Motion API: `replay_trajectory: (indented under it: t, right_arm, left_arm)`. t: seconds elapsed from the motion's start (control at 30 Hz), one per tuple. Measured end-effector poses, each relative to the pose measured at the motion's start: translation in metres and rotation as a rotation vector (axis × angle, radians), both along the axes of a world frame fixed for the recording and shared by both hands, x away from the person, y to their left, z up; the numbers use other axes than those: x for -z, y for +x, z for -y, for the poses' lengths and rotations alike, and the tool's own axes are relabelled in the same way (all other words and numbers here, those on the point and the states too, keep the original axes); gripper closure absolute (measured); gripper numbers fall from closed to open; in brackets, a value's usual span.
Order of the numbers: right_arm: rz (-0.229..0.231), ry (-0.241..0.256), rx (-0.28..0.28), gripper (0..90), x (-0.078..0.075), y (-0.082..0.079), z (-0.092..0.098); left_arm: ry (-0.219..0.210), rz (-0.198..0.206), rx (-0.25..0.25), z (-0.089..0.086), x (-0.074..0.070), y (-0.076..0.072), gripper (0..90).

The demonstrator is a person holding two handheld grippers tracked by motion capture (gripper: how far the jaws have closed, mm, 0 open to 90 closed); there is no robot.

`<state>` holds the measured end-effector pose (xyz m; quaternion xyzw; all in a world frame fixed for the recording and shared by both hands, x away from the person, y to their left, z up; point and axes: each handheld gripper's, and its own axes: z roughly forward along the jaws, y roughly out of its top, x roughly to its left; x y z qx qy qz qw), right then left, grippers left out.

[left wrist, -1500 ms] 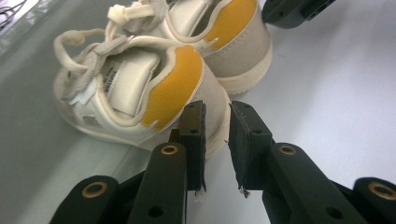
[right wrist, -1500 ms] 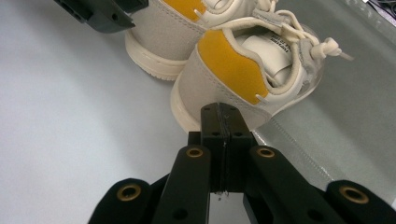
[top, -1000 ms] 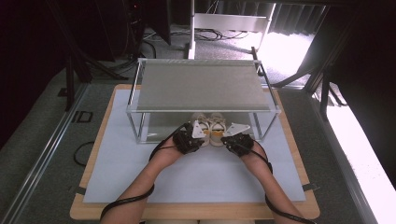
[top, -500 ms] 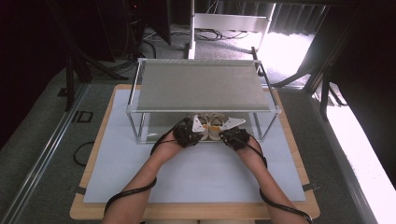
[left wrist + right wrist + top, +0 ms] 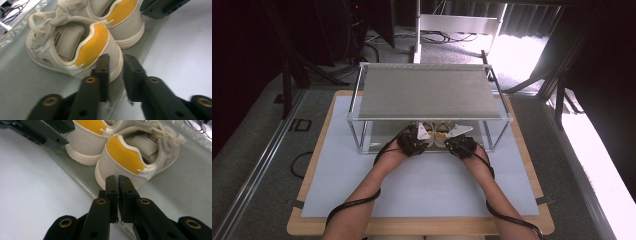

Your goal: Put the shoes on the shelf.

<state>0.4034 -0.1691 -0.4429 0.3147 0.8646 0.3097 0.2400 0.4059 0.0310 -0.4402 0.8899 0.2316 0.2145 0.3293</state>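
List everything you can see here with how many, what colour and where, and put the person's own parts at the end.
shoes: two, cream with yellow heel patches, side by side on the lower shelf of the rack, heels toward the person
rack: one, grey top shelf on metal legs, at the far half of the table
mat: one, pale blue-white, spread over the table under the rack
table: one, light wood edge around the mat
forearms: two, coming in from the bottom of the high view
left tongs: one, black, jaws slightly apart just behind the heel of one shoe
right tongs: one, black, jaws closed together with nothing between them, behind the other heel
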Motion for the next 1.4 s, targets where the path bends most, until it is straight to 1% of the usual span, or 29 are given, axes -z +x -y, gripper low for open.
replay_trajectory:
  t: [0.07,0.1,0.13,0.2,0.23,0.27,0.3,0.33,0.37,0.4,0.43,0.47,0.5,0.53,0.6,0.63,0.67,0.7,0.73,0.8,0.83,0.9,0.93,1.0,1.03,1.17,1.3,1.4]
  right_arm:
    - [-0.002,0.031,-0.011,79.9,-0.001,-0.003,0.003]
    - [-0.005,0.041,-0.015,77.0,-0.002,-0.004,0.004]
    - [0.002,0.041,-0.023,72.1,-0.002,-0.006,0.005]
    - [0.016,0.053,-0.023,56.5,-0.002,-0.009,0.006]
    - [0.013,0.056,-0.021,50.4,-0.003,-0.011,0.007]
    - [0.013,0.067,-0.018,46.0,-0.003,-0.013,0.007]
    - [0.02,0.077,-0.015,41.9,-0.003,-0.015,0.008]
    - [0.029,0.085,-0.007,37.0,-0.004,-0.016,0.009]
    - [0.031,0.104,-0.004,32.8,-0.004,-0.018,0.01]
    - [0.031,0.119,-0.004,28.3,-0.005,-0.019,0.011]
    - [0.03,0.13,0.0,26.1,-0.005,-0.02,0.012]
    - [0.025,0.143,-0.006,20.5,-0.006,-0.021,0.013]
    - [0.022,0.145,-0.013,15.9,-0.006,-0.022,0.013]
    - [0.022,0.148,-0.008,15.6,-0.006,-0.023,0.014]
    - [0.02,0.174,-0.029,12.6,-0.005,-0.025,0.015]
    - [0.038,0.168,-0.02,12.4,-0.005,-0.027,0.015]
    - [0.038,0.168,-0.02,12.4,-0.005,-0.027,0.015]
    - [0.044,0.163,-0.027,12.4,-0.005,-0.028,0.016]
    - [0.037,0.178,-0.043,12.3,-0.006,-0.03,0.017]
    - [0.042,0.179,-0.048,12.3,-0.006,-0.033,0.019]
    - [0.041,0.183,-0.054,12.3,-0.006,-0.035,0.02]
    - [0.044,0.183,-0.051,12.3,-0.006,-0.037,0.021]
    - [0.042,0.188,-0.051,12.4,-0.006,-0.039,0.022]
    - [0.049,0.19,-0.045,12.3,-0.006,-0.043,0.025]
    - [0.049,0.196,-0.043,12.3,-0.006,-0.045,0.027]
    - [0.051,0.209,-0.022,12.3,-0.006,-0.052,0.037]
    - [0.061,0.216,0.004,12.3,-0.005,-0.056,0.049]
    - [0.056,0.229,0.016,12.3,-0.003,-0.058,0.058]
  left_arm:
    - [-0.015,-0.008,-0.013,0.0,-0.001,-0.003,65.2]
    - [-0.018,-0.01,-0.014,0.0,-0.001,-0.005,61.7]
    - [-0.025,-0.014,-0.013,-0.001,-0.001,-0.007,60.4]
    - [-0.031,-0.037,-0.028,-0.001,-0.002,-0.009,48.1]
    - [-0.036,-0.034,-0.027,-0.002,-0.003,-0.011,44.3]
    - [-0.052,-0.045,-0.033,-0.003,-0.004,-0.013,39.0]
    - [-0.064,-0.06,-0.04,-0.004,-0.005,-0.013,29.5]
    - [-0.08,-0.08,-0.04,-0.005,-0.005,-0.014,23.0]
    - [-0.092,-0.071,-0.039,-0.006,-0.006,-0.016,18.2]
    - [-0.09,-0.056,-0.043,-0.007,-0.007,-0.018,13.9]
    - [-0.09,-0.049,-0.046,-0.008,-0.007,-0.019,13.3]
    - [-0.096,-0.047,-0.052,-0.009,-0.007,-0.02,9.3]
    - [-0.106,-0.05,-0.056,-0.01,-0.008,-0.021,5.3]
    - [-0.111,-0.054,-0.059,-0.011,-0.008,-0.023,3.7]
    - [-0.111,-0.042,-0.056,-0.014,-0.009,-0.026,2.4]
    - [-0.116,-0.042,-0.058,-0.015,-0.009,-0.028,2.1]
    - [-0.116,-0.042,-0.058,-0.015,-0.009,-0.028,2.1]
    - [-0.122,-0.037,-0.057,-0.017,-0.01,-0.032,2.1]
    - [-0.123,-0.03,-0.059,-0.018,-0.01,-0.034,2.1]
    - [-0.133,-0.021,-0.06,-0.021,-0.01,-0.038,2.1]
    - [-0.13,-0.018,-0.062,-0.022,-0.009,-0.04,2.1]
    - [-0.134,-0.023,-0.058,-0.024,-0.008,-0.043,2.1]
    - [-0.128,-0.017,-0.061,-0.025,-0.007,-0.045,2.1]
    - [-0.139,-0.019,-0.062,-0.029,-0.006,-0.05,2.1]
    - [-0.135,-0.016,-0.068,-0.033,-0.005,-0.052,2.1]
    - [-0.144,-0.01,-0.087,-0.042,-0.003,-0.059,2.1]
    - [-0.144,0.003,-0.1,-0.051,-0.003,-0.066,2.1]
    - [-0.15,-0.003,-0.105,-0.058,-0.002,-0.07,2.1]
